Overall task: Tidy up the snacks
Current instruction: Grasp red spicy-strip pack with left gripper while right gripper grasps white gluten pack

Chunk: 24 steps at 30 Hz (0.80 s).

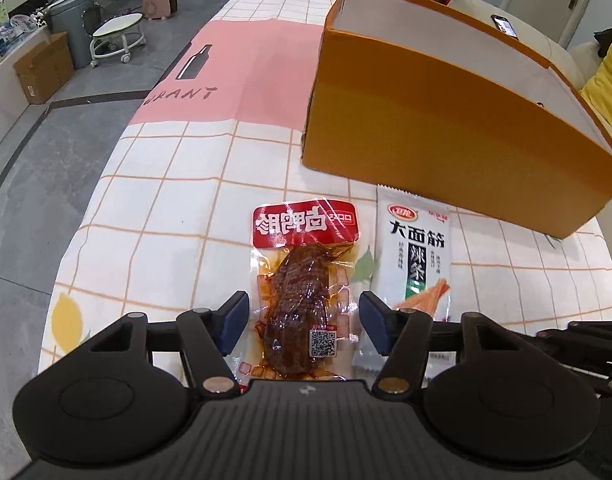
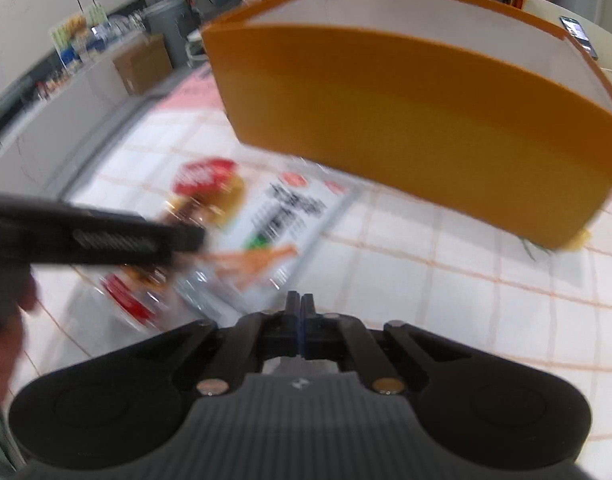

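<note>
A clear snack packet with a red label and brown meat lies flat on the checked tablecloth. My left gripper is open, one blue pad on each side of the packet's lower half. A white snack packet with black characters lies just right of it. An open orange box with a white inside stands behind both. In the blurred right wrist view my right gripper is shut and empty above the cloth, with the white packet, the red packet and the box ahead.
The left gripper's black body crosses the left of the right wrist view. The table's left edge drops to a grey floor with a stool, a bin and a cardboard box. A phone lies beyond the orange box.
</note>
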### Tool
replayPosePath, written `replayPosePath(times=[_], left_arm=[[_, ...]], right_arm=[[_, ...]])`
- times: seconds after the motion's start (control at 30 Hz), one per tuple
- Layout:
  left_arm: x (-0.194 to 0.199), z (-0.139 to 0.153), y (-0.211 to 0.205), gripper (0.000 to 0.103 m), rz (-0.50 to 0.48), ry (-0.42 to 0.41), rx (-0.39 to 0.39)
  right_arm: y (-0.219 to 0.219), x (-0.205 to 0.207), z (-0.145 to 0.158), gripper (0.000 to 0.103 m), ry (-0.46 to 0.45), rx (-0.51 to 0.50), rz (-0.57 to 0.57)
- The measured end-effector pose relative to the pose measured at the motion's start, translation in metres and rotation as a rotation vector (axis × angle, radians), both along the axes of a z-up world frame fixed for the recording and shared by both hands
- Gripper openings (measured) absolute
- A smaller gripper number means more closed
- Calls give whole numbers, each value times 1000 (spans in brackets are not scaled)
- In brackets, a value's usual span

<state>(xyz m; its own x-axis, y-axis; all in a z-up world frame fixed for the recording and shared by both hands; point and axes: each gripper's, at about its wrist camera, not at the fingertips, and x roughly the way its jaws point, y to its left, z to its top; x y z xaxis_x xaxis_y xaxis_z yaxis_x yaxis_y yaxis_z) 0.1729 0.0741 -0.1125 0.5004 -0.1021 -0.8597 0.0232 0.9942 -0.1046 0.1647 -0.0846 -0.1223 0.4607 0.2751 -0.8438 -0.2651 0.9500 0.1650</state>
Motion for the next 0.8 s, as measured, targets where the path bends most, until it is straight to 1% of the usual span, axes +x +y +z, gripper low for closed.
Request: replayPosePath(times=[0.1, 0.17, 0.2, 0.27, 0.3, 0.33, 0.37, 0.4, 0.43, 0.5, 0.57, 0.63, 0.7, 0.77, 0.8], left_arm=[[-5, -2, -5, 69, -28, -17, 36], [-7, -3, -9, 69, -48, -22, 52], [-7, -2, -11, 69, -61, -21, 34], [-7, -2, -10, 69, -80, -7, -39], [-8, -2, -10, 69, -83, -2, -69], [-9, -1, -10, 69, -82, -2, -79], [-11, -1, -11, 69, -79, -6, -69], [-12, -1, -12, 69, -73, -9, -57], [-13, -1, -12, 69, -63, -14, -51], [-14, -2, -8, 69, -29, -21, -52], [-14, -1, -1, 69, 0, -27, -51], [-14, 0, 2, 69, 23, -37, -16], [-14, -1, 4, 69, 25, -47, 32], [-13, -4, 7, 72, 23, -50, 69], [-11, -6, 9, 77, 28, -41, 78]], right_arm=[[-10, -2, 0, 0, 22, 25, -38], [-12, -2, 3, 0, 14, 33, -51], [-11, -2, 4, 2, 3, 26, -54], [-10, -3, 8, 3, -14, 24, -57], [-9, -4, 10, 5, -17, 26, -60], [-10, -4, 11, 7, -21, 29, -65], [-11, -3, 12, 7, -24, 31, -69], [-10, -2, 13, 10, -27, 35, -73], [-9, -1, 13, 16, -29, 36, -74], [-6, 1, 14, 24, -38, 38, -75], [-1, 3, 14, 28, -46, 48, -66], [5, 8, 13, 37, -55, 57, -64], [12, 13, 12, 42, -58, 65, -66], [19, 20, 9, 44, -56, 61, -69], [22, 24, 6, 46, -47, 53, -72]])
